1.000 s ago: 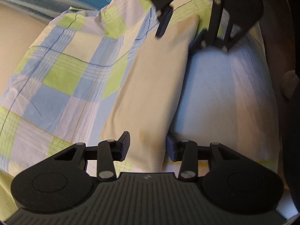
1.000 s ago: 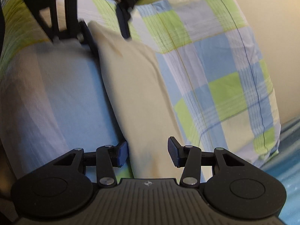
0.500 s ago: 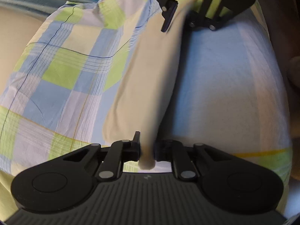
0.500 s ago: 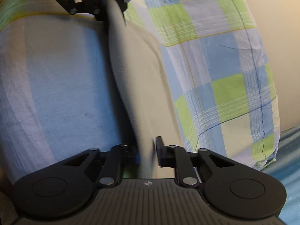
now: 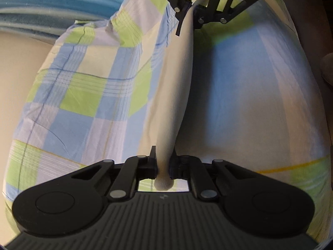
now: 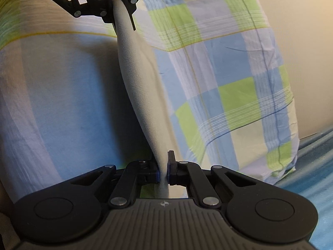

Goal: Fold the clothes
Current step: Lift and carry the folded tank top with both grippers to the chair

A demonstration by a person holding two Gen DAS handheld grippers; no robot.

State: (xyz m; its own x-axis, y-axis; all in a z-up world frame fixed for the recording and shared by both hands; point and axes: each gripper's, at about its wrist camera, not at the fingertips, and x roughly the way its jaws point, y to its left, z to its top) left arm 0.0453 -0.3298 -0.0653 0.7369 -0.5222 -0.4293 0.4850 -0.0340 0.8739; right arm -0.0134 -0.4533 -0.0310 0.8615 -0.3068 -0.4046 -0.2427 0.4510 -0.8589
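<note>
While the cream cloth (image 5: 177, 87) hangs stretched between the 2 grippers, it looks like a narrow, taut band, plain and unpatterned, pale beige with a soft matte surface, pulled into a slim ridge that widens a little in the middle and tapers toward each held end. The left gripper (image 5: 162, 165) has its fingers (image 5: 153, 162) closed tight on 1 end, and a small rounded nub of fabric pokes out behind them. The right gripper (image 6: 163, 171) pinches the other end the same way, its fingers (image 6: 171, 166) pressed against the fabric from both sides. In each wrist view the opposite gripper shows at the top of the frame, clamped on the far end of the band. The cloth is lifted above a checked sheet (image 6: 218, 73) in blocks of light blue, lime green and white with thin dark lines; to one side of the band the sheet is plain pale blue. A blue striped fabric (image 5: 52, 4) lies beyond the sheet's edge.
</note>
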